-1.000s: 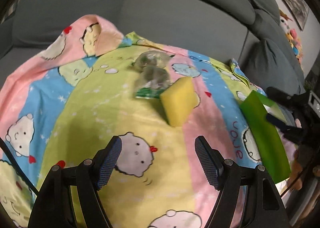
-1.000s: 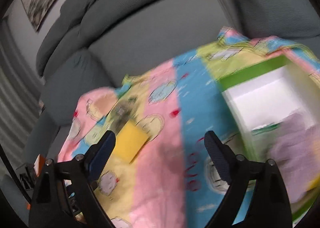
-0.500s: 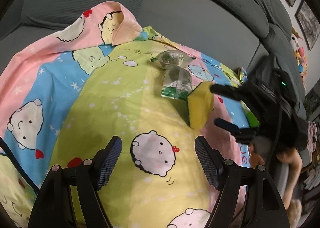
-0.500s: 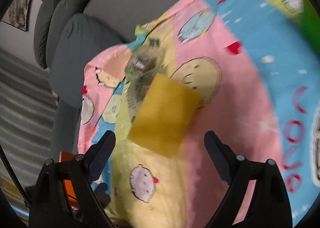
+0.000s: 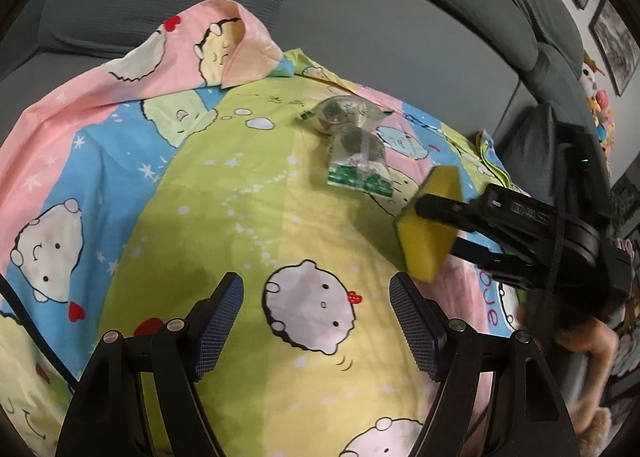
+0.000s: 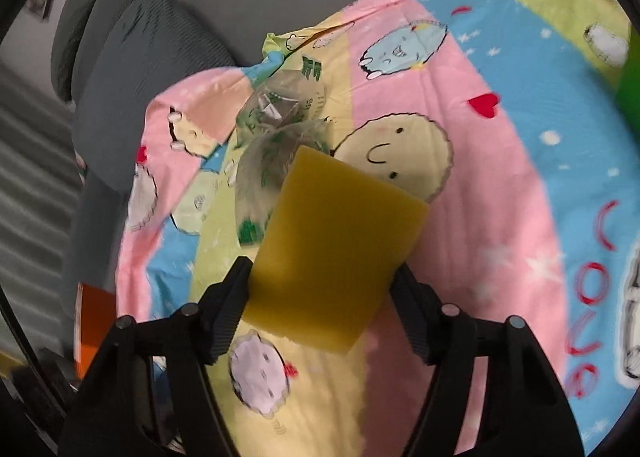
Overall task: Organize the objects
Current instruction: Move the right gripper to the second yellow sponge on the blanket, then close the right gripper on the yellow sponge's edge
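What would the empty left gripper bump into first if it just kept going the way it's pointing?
Most likely the cartoon-print sheet itself. The left gripper points down at a bare patch; the snack packets lie farther on and the yellow sponge off to the right, though depth is hard to judge.

A: Where does the sheet (image 5: 168, 193) sit?

B: Spread over the sofa (image 5: 360, 17) seat, with the backrest behind it. One corner is folded over at the far left.

A: Items on it?

B: Two packets (image 5: 352, 137), overlapping, one behind the other. The sponge (image 6: 332, 249) lies in front of them and to their right, between the fingers (image 6: 224, 317) of the right gripper (image 6: 320, 313), which are closing on it; it is possibly lifted off the sheet. The left gripper (image 5: 316, 329) hovers over bare sheet, nearer than all of these.
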Motion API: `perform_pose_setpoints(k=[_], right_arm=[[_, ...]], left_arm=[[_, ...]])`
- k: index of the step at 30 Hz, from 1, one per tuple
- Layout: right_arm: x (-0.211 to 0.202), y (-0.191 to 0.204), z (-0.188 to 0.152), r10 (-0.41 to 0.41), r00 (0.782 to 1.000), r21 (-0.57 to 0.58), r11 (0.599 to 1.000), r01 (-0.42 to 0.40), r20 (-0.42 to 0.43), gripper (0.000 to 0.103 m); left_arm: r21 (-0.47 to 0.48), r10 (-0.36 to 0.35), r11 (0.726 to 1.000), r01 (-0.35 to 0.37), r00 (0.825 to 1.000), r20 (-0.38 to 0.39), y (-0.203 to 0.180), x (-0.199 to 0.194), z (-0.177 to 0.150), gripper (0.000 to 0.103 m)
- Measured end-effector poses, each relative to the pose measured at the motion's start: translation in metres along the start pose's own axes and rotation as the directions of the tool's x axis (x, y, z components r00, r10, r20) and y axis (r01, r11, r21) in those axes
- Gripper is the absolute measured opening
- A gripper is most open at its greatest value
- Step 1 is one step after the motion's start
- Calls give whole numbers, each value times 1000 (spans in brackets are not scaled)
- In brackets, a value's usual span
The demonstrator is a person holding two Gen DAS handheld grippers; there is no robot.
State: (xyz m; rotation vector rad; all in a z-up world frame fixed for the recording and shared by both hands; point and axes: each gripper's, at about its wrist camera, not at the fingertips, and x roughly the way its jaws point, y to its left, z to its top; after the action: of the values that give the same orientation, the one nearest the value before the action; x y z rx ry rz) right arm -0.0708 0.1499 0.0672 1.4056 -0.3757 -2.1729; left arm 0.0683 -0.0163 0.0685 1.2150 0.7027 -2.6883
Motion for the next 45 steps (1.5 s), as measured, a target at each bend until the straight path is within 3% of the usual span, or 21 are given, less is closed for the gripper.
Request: perform_pose_setpoints(k=[6,11,15,17,21,25,28,31,33,37,40,45], right_arm=[[-45,-6,-14,22,1000,-93,995,-24,-20,70],[-46,-5,-28,-67,995,-211,976,50,-72,72],[-35,-12,-34,-139,983,-224,968,109,-123,75],[-37,-14,-35,-142,983,-231,966,113,-113,85],[-47,-20,-33,-124,990,-203,973,107,-72,90],[-52,-32,-28,-149,988,-132,981,145,-27,90],[-53,-43,-23,-227,974,-91,969,228,25,90],[-49,-55,-18,-268,962,-48,961,271,60,90],[-42,-62,-16,-298,953,-22,954,300,63,90],[-29,-70,-15,-295,954,8,955,295,60,91],[-26,-75,-15,-277,958,44,961,274,80,96],[-20,-68,-17,-304,945,8,952,306,119,103]], left_arm=[[41,-4,999,5,1000,-18,-12,5,-6,76],[59,-32,998,34,999,-39,-21,10,-10,76],[59,-95,993,99,993,-72,-29,15,-14,76],[68,-98,992,104,992,-83,-34,19,-16,76],[78,-92,992,100,991,-101,-41,31,-20,76],[97,21,995,-11,995,-96,-43,55,-23,76],[148,49,988,-43,998,-31,-50,63,-24,80],[250,116,961,-117,993,20,-59,77,-27,87],[296,180,936,-190,982,61,-64,87,-30,98],[257,167,951,-171,985,38,-56,90,-24,102],[274,187,942,-196,981,57,-59,89,-26,102],[270,179,944,-191,981,71,-60,88,-30,102]])
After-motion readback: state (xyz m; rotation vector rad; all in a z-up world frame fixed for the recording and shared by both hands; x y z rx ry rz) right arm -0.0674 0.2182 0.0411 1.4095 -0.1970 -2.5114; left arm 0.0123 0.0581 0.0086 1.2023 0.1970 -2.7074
